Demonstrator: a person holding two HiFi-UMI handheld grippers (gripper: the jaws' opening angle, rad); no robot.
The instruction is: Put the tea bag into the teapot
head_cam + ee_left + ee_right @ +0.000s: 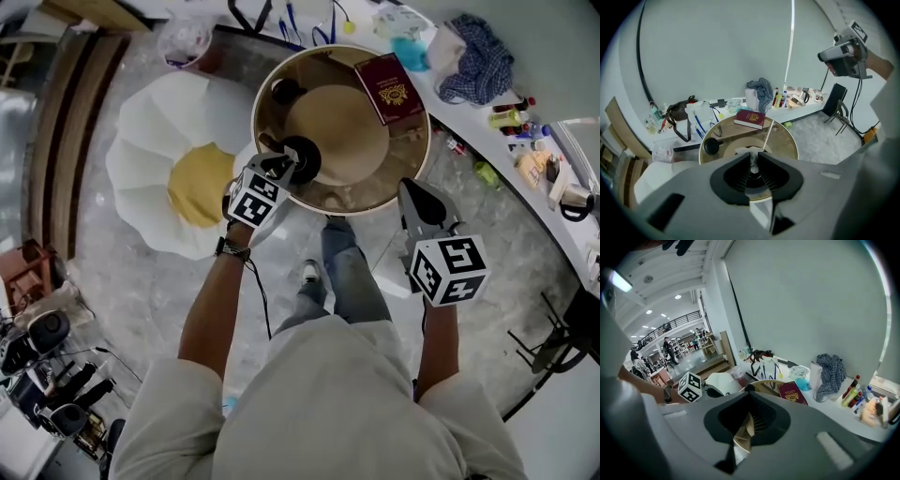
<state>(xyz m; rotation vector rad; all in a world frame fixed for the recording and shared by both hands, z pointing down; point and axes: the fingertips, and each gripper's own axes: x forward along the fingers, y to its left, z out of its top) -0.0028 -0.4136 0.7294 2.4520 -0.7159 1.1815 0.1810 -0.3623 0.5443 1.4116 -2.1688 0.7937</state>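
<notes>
A black teapot (306, 159) stands at the near left of the round glass table (415, 159). My left gripper (279, 163) hovers right over it, shut on a small white tea bag (753, 164) pinched between the jaws. In the left gripper view, the teapot's dark round opening (754, 182) shows just below the left gripper (753, 160). My right gripper (420, 194) is held off the table's near right edge. Its jaws are together with nothing in them. In its own view the right gripper (749, 402) points at the table from a distance.
A red booklet (387, 89) lies at the table's far side, with a black lid-like piece (286, 91) at far left and a tan round mat (337, 131) in the middle. A white and yellow egg-shaped cushion (178, 178) sits left. A cluttered counter (525, 141) curves round at right.
</notes>
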